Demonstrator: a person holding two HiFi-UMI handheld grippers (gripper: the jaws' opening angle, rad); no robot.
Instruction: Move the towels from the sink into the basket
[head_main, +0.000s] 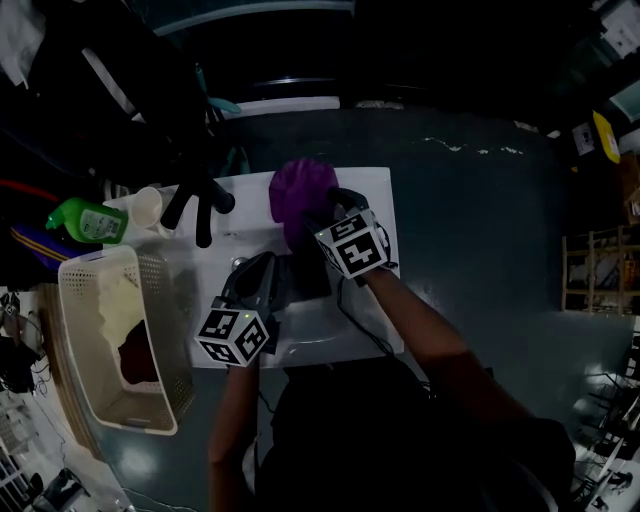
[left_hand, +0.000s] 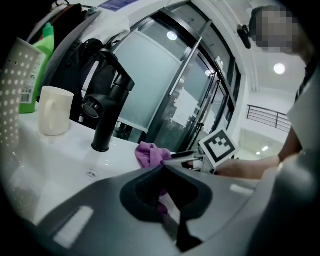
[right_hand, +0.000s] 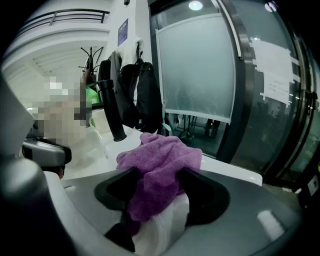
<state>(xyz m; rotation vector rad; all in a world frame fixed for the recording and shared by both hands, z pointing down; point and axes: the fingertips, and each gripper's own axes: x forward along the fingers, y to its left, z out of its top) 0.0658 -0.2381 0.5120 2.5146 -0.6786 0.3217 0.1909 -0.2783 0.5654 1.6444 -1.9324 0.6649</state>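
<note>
Purple towel (head_main: 300, 195) bunched at far edge of white sink (head_main: 372, 195), right of black faucet (head_main: 198, 200), lying between wide-spread jaws of right gripper (right_hand: 156, 172). Left gripper (left_hand: 162, 169) near-left, jaws pressed together. Basket (head_main: 92, 268) left of sink.

Dim, underexposed head view (fisheye-warped edges); ceiling lights (left_hand: 279, 68) glare.
</note>
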